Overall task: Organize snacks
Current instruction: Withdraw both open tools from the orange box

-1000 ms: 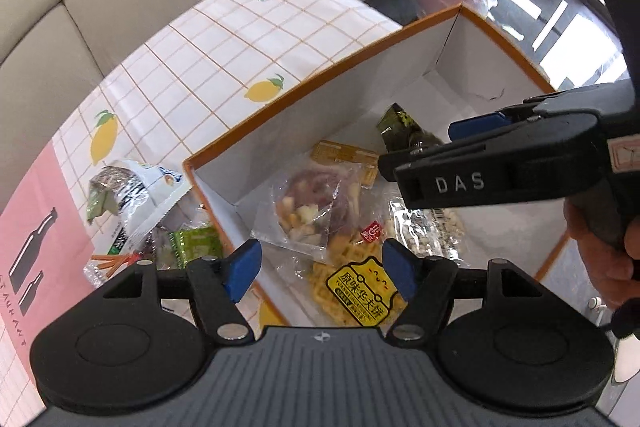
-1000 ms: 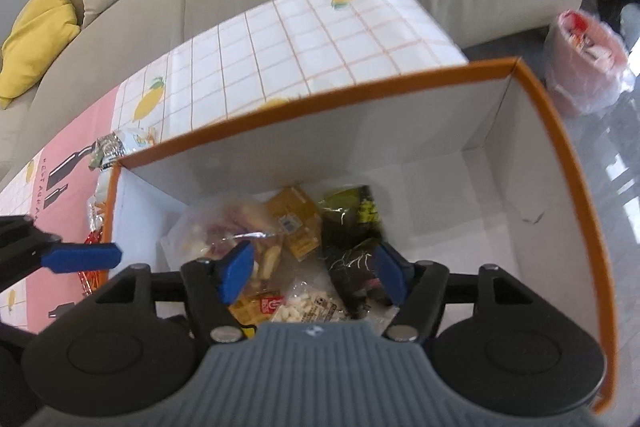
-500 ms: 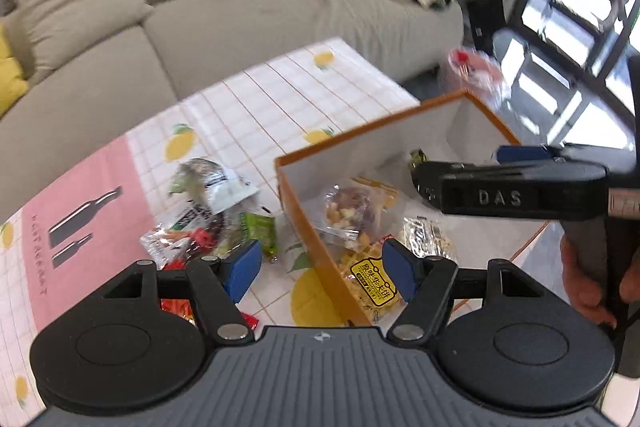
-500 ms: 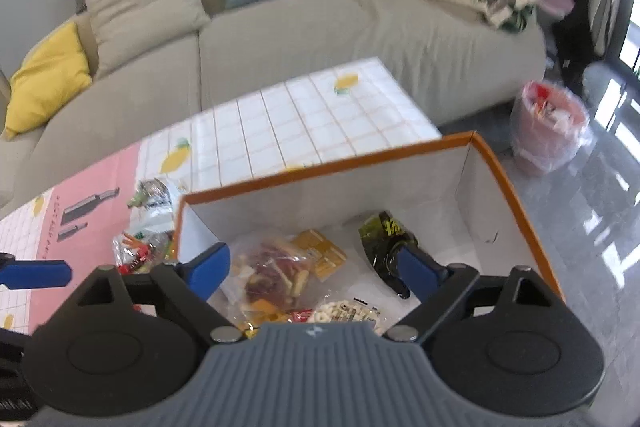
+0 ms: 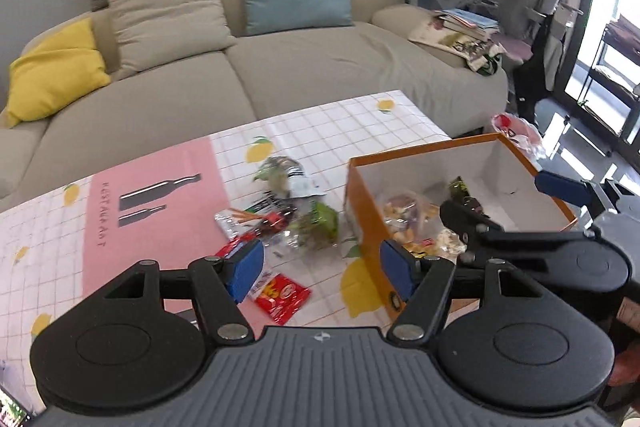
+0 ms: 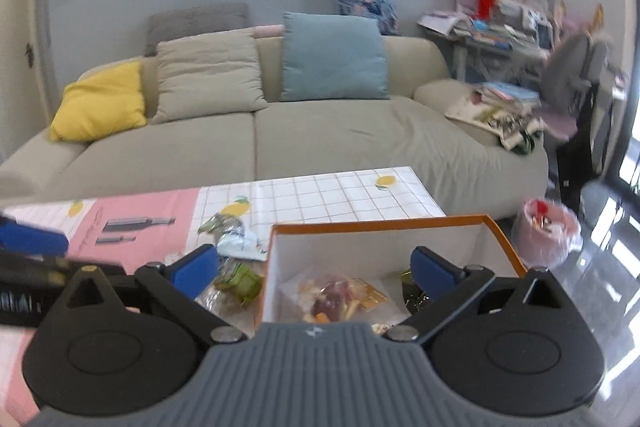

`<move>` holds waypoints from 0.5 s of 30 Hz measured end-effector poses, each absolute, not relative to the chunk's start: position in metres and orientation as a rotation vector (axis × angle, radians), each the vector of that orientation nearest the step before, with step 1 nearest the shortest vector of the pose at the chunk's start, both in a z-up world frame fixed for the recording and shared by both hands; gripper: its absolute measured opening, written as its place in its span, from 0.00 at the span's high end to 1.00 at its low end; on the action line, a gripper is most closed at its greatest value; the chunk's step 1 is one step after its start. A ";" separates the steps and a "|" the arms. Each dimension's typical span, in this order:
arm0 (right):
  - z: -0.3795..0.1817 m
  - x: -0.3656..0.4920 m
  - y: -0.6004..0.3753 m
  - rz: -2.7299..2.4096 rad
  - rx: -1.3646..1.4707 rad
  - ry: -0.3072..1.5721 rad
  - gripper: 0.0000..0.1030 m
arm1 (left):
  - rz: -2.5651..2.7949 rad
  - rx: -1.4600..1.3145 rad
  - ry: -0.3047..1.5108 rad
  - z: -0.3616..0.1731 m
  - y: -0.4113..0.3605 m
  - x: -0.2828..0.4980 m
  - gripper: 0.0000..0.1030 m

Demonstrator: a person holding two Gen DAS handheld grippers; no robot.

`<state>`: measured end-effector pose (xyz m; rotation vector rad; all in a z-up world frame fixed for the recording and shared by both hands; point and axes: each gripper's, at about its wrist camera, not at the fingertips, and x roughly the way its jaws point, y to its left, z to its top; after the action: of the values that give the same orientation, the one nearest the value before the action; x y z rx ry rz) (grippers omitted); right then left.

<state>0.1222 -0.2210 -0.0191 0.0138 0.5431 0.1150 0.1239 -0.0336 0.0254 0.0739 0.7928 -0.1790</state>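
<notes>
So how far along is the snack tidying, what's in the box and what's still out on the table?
Done: several packets lie in the orange box. In hand: nothing; the left gripper and right gripper are empty, jaws open, the right's just widened. Left: the snack pile and red packet on the table.

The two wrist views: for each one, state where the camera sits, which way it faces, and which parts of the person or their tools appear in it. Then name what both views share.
Left wrist view: sits on the left claw, looking down across the table at loose snack packets and the orange box; the right claw and a bit of hand show at right.
Right wrist view: sits on the right claw, facing the sofa over the box; the left claw shows at left.
Shared: box, packets, lemon tablecloth, sofa.
</notes>
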 end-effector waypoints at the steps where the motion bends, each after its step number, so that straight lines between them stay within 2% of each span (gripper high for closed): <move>1: -0.022 0.119 -0.217 0.117 0.003 0.542 0.03 | -0.174 0.073 0.789 0.023 -0.030 0.121 0.24; 15: -0.063 0.116 -0.178 0.257 0.068 0.629 0.03 | -0.050 -0.028 0.820 -0.028 0.032 0.119 0.27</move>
<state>0.1161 -0.1782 -0.0634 0.0679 0.6293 0.2572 0.1194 0.0324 -0.0285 -0.0284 0.8202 -0.0503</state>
